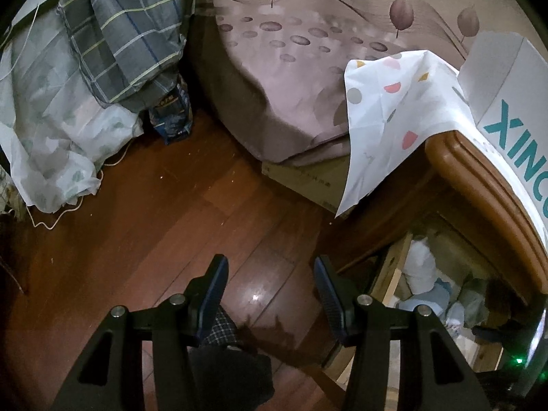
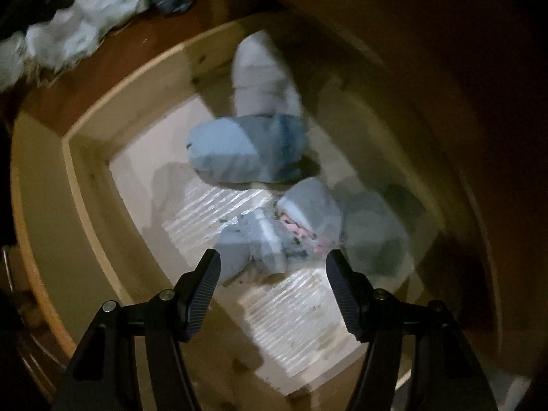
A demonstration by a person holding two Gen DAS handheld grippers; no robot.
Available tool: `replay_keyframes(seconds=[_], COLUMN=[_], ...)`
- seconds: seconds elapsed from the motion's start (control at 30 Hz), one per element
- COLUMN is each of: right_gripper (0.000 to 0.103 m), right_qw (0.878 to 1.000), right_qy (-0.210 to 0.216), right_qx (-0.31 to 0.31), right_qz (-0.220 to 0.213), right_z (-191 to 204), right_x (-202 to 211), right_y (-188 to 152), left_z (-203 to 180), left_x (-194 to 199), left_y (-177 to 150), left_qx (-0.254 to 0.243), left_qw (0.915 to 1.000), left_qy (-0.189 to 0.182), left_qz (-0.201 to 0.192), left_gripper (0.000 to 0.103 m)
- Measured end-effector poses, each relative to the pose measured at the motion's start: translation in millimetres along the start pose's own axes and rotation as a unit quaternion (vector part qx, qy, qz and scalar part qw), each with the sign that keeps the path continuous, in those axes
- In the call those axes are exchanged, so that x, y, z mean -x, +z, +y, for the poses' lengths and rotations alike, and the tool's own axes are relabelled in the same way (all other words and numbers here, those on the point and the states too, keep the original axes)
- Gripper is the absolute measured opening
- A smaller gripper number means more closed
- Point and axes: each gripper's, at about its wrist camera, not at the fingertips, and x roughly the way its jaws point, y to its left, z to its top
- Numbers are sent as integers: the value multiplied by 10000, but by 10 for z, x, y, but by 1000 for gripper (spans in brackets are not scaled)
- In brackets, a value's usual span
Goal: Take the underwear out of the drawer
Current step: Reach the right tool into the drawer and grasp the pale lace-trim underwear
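Rolled bundles of underwear (image 2: 246, 150), pale blue and grey, one with pink print, lie in the open wooden drawer (image 2: 85, 171). The right gripper (image 2: 272, 274) hangs released just above them, empty. The left gripper (image 1: 270, 274) is released over the floor (image 1: 154, 222).

Pale-blue underwear (image 2: 246, 149) in a tan drawer (image 2: 85, 185) — mauve leaf-print bedsheet (image 1: 308, 34), grey plaid quilt (image 1: 130, 30).

A bed (image 1: 308, 78) in leaf-print sheets stands on the wood floor (image 1: 164, 226). A plaid blanket (image 1: 130, 34) lies on white bags (image 1: 51, 144) nearby. A dotted cloth (image 1: 387, 116) hangs beside a box (image 1: 507, 102).
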Motion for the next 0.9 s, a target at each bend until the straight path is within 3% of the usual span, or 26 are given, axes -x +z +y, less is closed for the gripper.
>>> replay_keyframes(seconds=[0.37,0.73,0.83,0.9], right_gripper=[68,79,73,58], right_qw=[9992,9991,9990,9986], right_qy=[-167,342,383,413], right_qx=[371,227,239,328], right_qz=[-48,-83,-58,-40], right_z=[-32,-178,-209,-211], right_x=[-392,-608,-618,-601], right_y=[93,107,105,110], left_z=[-141,-274,-328,-348], left_x=[-45,-71,-67,-68], left_y=[-27,-53,-71,-78], left_qx=[-345,-634,-807,-869], left_qw=[9993,9978,9965,9959], left_qy=[147,179,224,240], left_qz=[45,77,45,43], left_gripper=[54,54,54,54])
